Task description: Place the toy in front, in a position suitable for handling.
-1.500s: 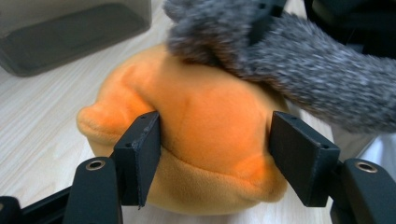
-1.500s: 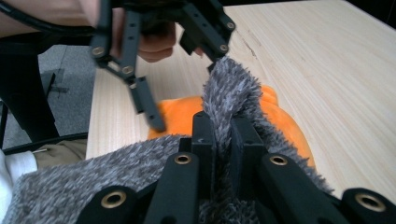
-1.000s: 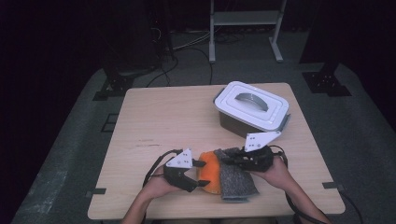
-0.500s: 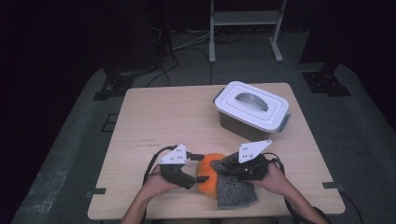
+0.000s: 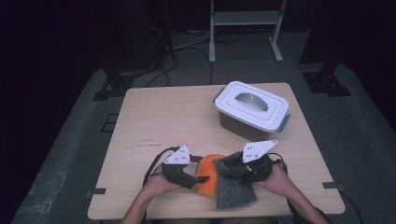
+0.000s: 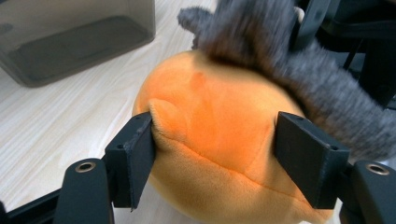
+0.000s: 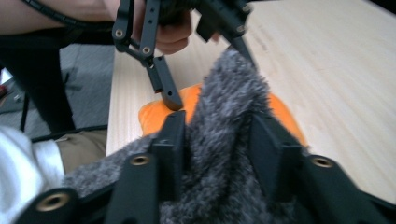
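Pinching the grey fuzzy cloth (image 7: pixel 224 154) in our right tongs (image 7: pixel 219 140), we clamp the orange plush ball (image 6: pixel 210 140) in our left tongs (image 6: pixel 212 154) at the surface's (image 5: pixel 177 116) near edge.

Two handheld grippers: left gripper (image 5: pixel 190 176), right gripper (image 5: pixel 233 169). Black jaws, brass-ringed screw holes, grey three-cornered top plates, trailing black cables.
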